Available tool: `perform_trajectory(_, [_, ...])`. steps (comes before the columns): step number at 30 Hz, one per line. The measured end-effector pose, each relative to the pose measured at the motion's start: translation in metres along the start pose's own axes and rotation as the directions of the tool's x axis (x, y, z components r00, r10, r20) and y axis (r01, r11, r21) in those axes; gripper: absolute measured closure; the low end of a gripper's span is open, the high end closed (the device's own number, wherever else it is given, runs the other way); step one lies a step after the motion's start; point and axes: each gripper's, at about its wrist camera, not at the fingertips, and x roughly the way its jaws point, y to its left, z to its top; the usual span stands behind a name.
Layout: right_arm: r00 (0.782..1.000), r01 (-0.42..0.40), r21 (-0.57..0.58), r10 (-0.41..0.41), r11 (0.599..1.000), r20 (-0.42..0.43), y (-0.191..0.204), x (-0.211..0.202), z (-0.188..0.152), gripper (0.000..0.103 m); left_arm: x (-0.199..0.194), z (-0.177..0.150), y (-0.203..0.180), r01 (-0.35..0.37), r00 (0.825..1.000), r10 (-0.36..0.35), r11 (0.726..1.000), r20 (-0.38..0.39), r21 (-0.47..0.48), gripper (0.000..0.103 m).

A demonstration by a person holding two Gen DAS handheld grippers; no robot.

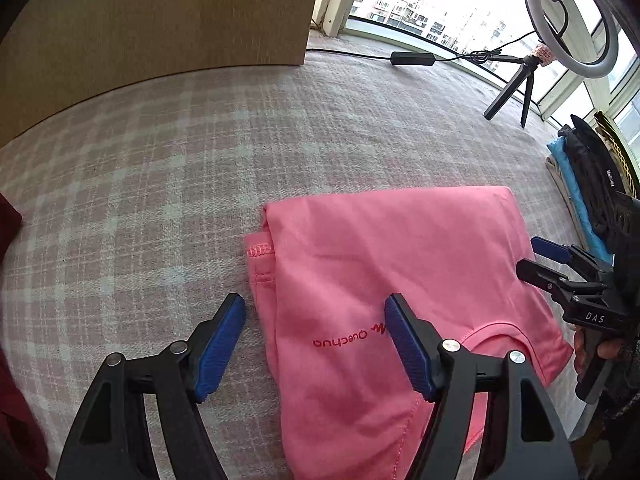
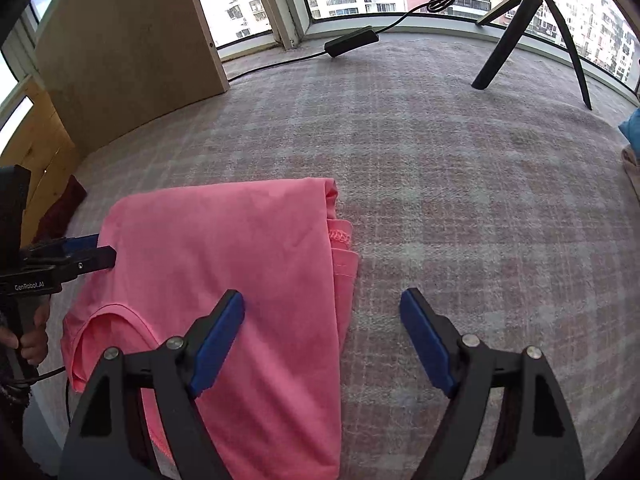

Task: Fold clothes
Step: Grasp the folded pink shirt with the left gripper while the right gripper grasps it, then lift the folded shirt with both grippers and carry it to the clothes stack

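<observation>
A pink T-shirt (image 1: pixel 384 256), folded lengthwise with red "Quechua" lettering and its collar near me, lies flat on the plaid cloth surface (image 1: pixel 160 184). My left gripper (image 1: pixel 315 304) hangs open just above the shirt's left edge, one blue pad over the plaid cloth and the other over the pink fabric. My right gripper (image 2: pixel 322 296) is open in the same way over the right edge of the shirt (image 2: pixel 224 248). Each gripper shows at the side of the other's view: the right gripper (image 1: pixel 548 256), the left gripper (image 2: pixel 96 252). Neither grips any fabric.
A wooden board (image 1: pixel 152 24) stands at the back left. A ring light on a black tripod (image 1: pixel 520 84) and its cable switch (image 1: pixel 412 58) sit by the windows. Folded blue and black clothes (image 1: pixel 580 184) are stacked at the right. A dark red garment (image 1: pixel 12 320) lies at the left.
</observation>
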Motion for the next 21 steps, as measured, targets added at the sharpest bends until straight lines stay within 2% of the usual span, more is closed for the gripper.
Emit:
perform_trajectory(4, [0.995,0.083,-0.077,-0.087,0.993,-0.039,0.018,0.004,0.000,0.023,0.002,-0.001,-0.011,-0.059,0.998,0.059,0.998,-0.004,0.039,0.034])
perform_trajectory(6, [0.995,0.078,-0.073,-0.082,0.994,-0.050,0.021,0.006,0.002,0.025,0.002,-0.002,-0.017,-0.068,0.998,0.068,0.996,0.006,0.064,0.036])
perform_trajectory(8, [0.997,0.056,-0.098,-0.061,0.994,-0.045,0.026,0.004,0.003,0.041,0.001,-0.005,-0.021,-0.063,0.998,0.062,0.994,0.020,0.090,0.043])
perform_trajectory(9, [0.998,0.042,-0.110,-0.047,0.993,-0.045,0.029,0.003,0.003,0.054,0.000,-0.006,-0.023,-0.057,0.998,0.055,0.993,0.024,0.100,0.048])
perform_trajectory(10, [0.998,0.029,-0.122,-0.036,0.992,-0.050,0.031,0.002,0.003,0.061,0.000,-0.006,-0.024,-0.048,0.999,0.045,0.993,0.025,0.108,0.053])
perform_trajectory(12, [0.998,0.011,-0.109,-0.017,0.994,-0.057,0.029,0.002,0.005,0.062,-0.001,-0.006,-0.024,-0.039,0.999,0.036,0.993,0.028,0.113,0.055])
perform_trajectory(14, [0.998,-0.010,-0.080,0.006,0.997,-0.058,0.025,0.003,0.007,0.064,-0.003,-0.006,-0.019,-0.011,0.999,0.008,0.995,0.031,0.096,0.061])
perform_trajectory(15, [0.998,-0.023,-0.060,0.020,0.998,-0.054,0.022,0.003,0.007,0.068,-0.003,-0.006,-0.016,0.012,1.000,-0.014,0.997,0.027,0.082,0.068])
perform_trajectory(16, [0.998,-0.039,-0.041,0.037,0.998,-0.052,0.020,0.003,0.008,0.078,-0.004,-0.005,-0.013,0.034,0.999,-0.036,0.997,0.025,0.067,0.076])
perform_trajectory(18, [0.996,-0.069,-0.012,0.068,0.998,-0.051,0.018,0.004,0.007,0.085,-0.003,-0.003,-0.006,0.091,0.996,-0.092,0.995,0.016,0.032,0.086])
perform_trajectory(21, [0.993,-0.110,0.022,0.111,0.994,-0.046,0.020,0.006,0.006,0.093,0.002,0.001,-0.003,0.145,0.989,-0.145,0.989,0.012,0.005,0.090])
